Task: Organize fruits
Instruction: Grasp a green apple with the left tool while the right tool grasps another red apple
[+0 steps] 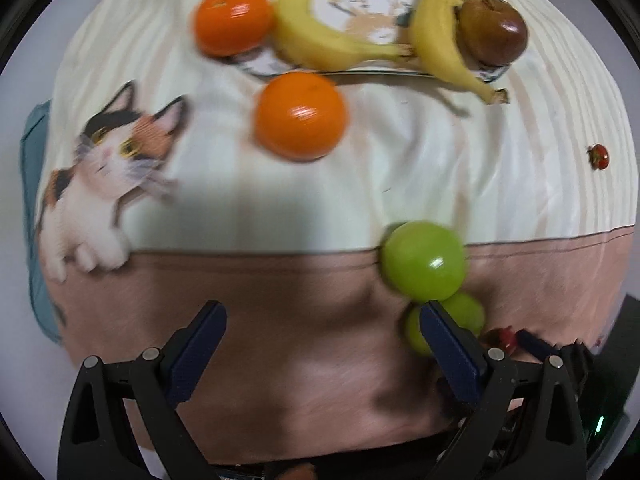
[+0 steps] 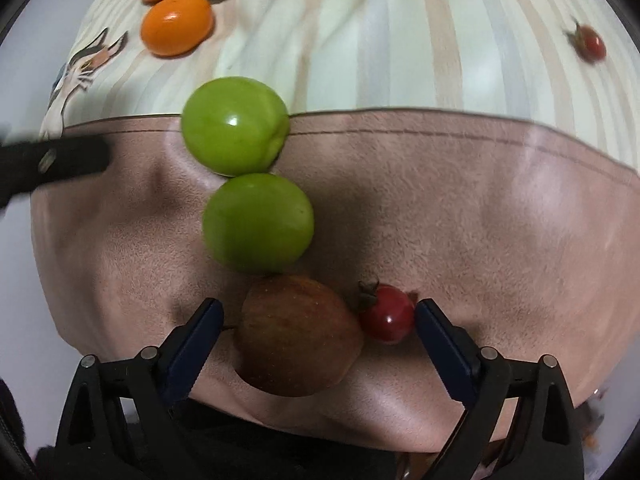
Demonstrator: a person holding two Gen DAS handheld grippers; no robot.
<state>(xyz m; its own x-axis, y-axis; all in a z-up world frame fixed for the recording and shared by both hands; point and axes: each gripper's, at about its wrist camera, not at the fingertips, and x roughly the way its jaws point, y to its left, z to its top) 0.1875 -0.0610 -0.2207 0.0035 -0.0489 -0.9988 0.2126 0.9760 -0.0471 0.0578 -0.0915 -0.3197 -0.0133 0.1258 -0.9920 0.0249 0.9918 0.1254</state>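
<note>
Brown apple (image 2: 296,336) sits between the wide-open right gripper (image 2: 318,312); left gripper (image 1: 322,316) gapes empty.

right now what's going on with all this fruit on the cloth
A person is sorting fruit with a handheld tool in each hand. The right tool is open around a brown apple and a small red fruit, gripping neither. The left tool is open and empty beside two green fruits. Bananas lie on the glass plate; one orange sits just off it.
</note>
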